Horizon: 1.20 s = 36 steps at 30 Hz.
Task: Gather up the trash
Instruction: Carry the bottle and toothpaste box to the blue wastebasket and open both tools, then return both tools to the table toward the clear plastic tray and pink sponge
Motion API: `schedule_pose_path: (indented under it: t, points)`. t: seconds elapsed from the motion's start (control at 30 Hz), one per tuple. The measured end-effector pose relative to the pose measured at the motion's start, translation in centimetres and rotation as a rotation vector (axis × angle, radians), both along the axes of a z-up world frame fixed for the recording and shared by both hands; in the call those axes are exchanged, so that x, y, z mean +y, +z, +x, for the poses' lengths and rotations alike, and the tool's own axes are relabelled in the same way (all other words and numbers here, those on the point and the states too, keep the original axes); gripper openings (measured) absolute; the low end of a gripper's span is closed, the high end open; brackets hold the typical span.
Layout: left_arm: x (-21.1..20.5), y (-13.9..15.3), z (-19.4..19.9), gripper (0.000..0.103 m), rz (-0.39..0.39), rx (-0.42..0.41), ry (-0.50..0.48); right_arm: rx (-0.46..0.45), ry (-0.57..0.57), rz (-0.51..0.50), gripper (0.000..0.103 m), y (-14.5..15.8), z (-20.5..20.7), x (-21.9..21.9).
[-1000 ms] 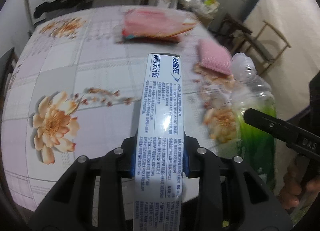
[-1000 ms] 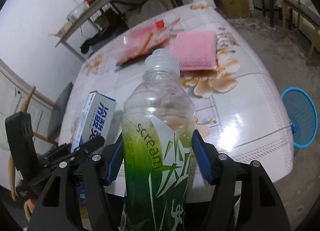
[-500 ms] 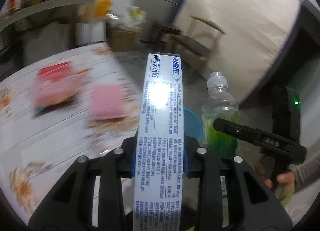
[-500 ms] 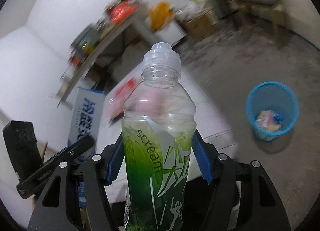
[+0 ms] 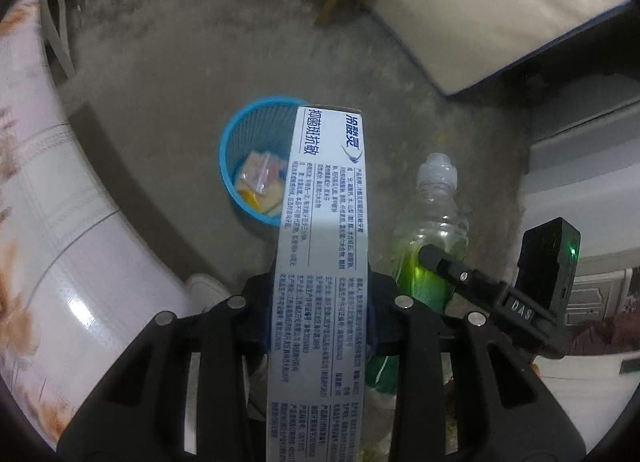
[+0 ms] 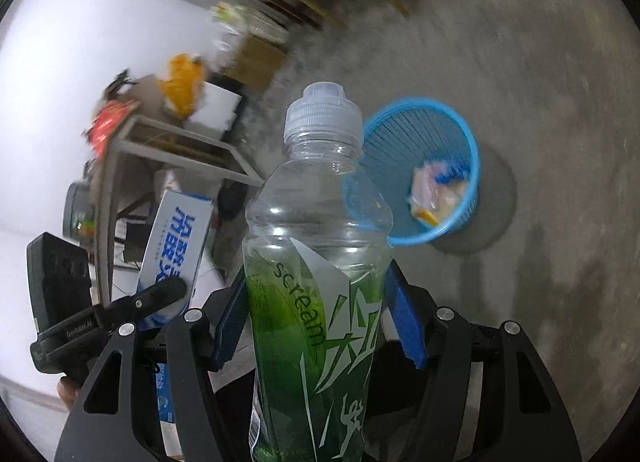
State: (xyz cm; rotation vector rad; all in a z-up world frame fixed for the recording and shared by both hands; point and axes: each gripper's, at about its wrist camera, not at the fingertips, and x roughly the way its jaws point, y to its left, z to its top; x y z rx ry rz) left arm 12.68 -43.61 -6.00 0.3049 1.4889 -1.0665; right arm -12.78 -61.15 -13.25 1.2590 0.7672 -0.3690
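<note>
Both hands are loaded and aimed at the floor. The left gripper (image 5: 320, 310) has its fingers closed tight on a long white toothpaste box (image 5: 324, 230), gripped low down so most of the box sticks out ahead. The right gripper (image 6: 320, 326) has its fingers pressed against the sides of a green-labelled plastic bottle (image 6: 316, 262), cap on and pointing forward. The blue basket (image 6: 460, 134) stands on the concrete floor just past both items, with some wrappers (image 5: 260, 182) in the bottom; the floral surface (image 5: 60, 242) lies off to the left.

I'd say the step in hand is carrying these over for the drop. To do it well, bring each item's far end squarely above the basket's mouth before letting go, since the box is long and could catch the rim and tip out. Releasing one at a time, with the nose angled down, should keep the bottle from bouncing off.
</note>
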Motion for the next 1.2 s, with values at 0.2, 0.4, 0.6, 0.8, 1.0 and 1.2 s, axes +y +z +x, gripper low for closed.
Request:
schedule_pose_path:
  t: [0.2,0.4,0.6,0.8,1.0,1.2]
  points:
    - [-7.1,-5.7,2.7,0.034,0.094,0.012,0.026,0.046,0.027,0.121,0.065,-7.3,5.0,-5.1]
    - [-11.4,-9.0,4.9,0.065,0.137,-0.058,0.14,0.125,0.006,0.169,0.073,-15.0,8.7,-9.8]
    - [-9.0,-8.8,4.4,0.065,0.136,-0.038,0.132,0.113,-0.003,0.12,0.073,-14.6,6.7,-8.0]
    - [-4.6,-5.8,4.1,0.065,0.062,-0.033,0.113,0.134,0.001,0.049,0.073,-12.1,4.7,-5.8]
    - [2.4,0.4,2.9,0.065,-0.058,-0.082,0.091,0.107,0.005,-0.005,0.073,-8.3,2.9,-1.8]
    - [11.9,5.9,0.8,0.072,-0.195,-0.207,0.127,0.028,0.046,-0.091,0.078,-2.8,1.3,3.3]
